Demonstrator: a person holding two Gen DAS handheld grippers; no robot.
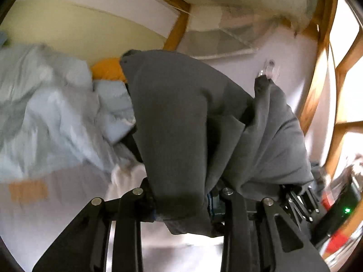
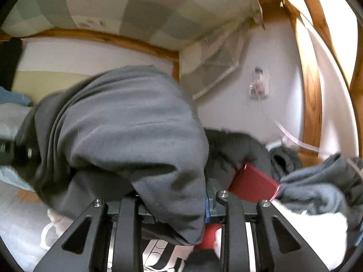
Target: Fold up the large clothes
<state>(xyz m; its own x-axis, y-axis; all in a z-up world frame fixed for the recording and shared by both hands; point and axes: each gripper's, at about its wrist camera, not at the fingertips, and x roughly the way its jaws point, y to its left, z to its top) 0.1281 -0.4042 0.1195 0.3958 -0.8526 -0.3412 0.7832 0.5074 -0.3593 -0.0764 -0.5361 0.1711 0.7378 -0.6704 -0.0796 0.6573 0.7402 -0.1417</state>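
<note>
Two tools (image 1: pixel 181 206) (image 2: pixel 179 206), grey garment (image 1: pixel 181 117) (image 2: pixel 127 131) pinched between each one's fingers.

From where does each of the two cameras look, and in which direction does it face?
Left wrist view: sits on the left gripper, faces along its fingers toward a white wall; its black linkage shows, shut on the grey garment.
Right wrist view: sits on the right gripper, faces the same wall corner; its black linkage shows, shut on the grey garment, with a red case beyond.
Shared: the garment, the wooden frame, the checked fabric.
</note>
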